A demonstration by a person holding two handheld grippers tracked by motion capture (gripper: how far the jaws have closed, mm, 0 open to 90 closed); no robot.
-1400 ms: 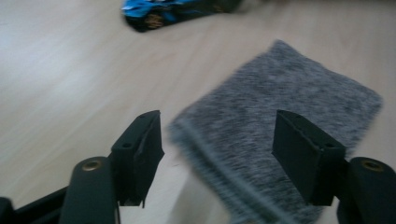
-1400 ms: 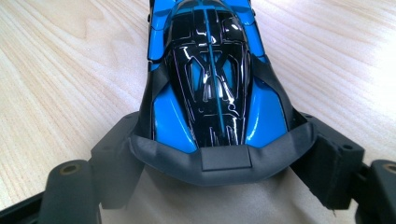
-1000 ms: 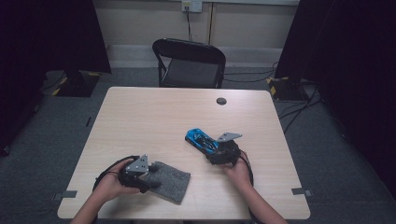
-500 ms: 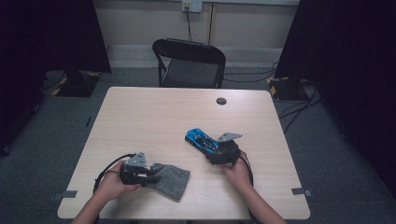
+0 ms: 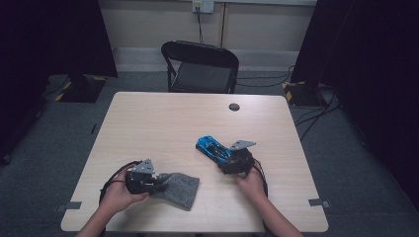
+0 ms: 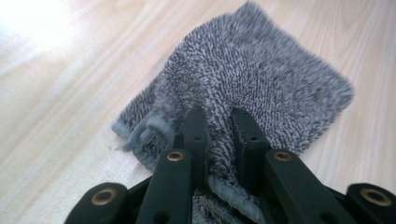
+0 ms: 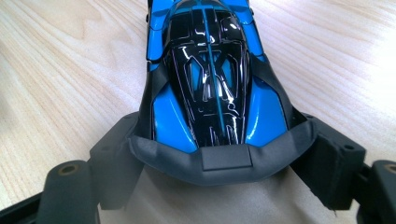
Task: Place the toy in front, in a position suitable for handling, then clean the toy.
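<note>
While the right gripper (image 5: 228, 160) clamps the toy car (image 5: 213, 148), the left gripper (image 5: 159, 185) (pinching the cloth (image 5: 179, 189)) sits left of the car.

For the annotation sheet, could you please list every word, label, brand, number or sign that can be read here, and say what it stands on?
None can be read.
Blue toy car: black line patterning, no letters or numbers.
Grey cloth: plain, no tag showing.
Table: bare wood grain.
Wall outlet: too small to show any marking.
</note>
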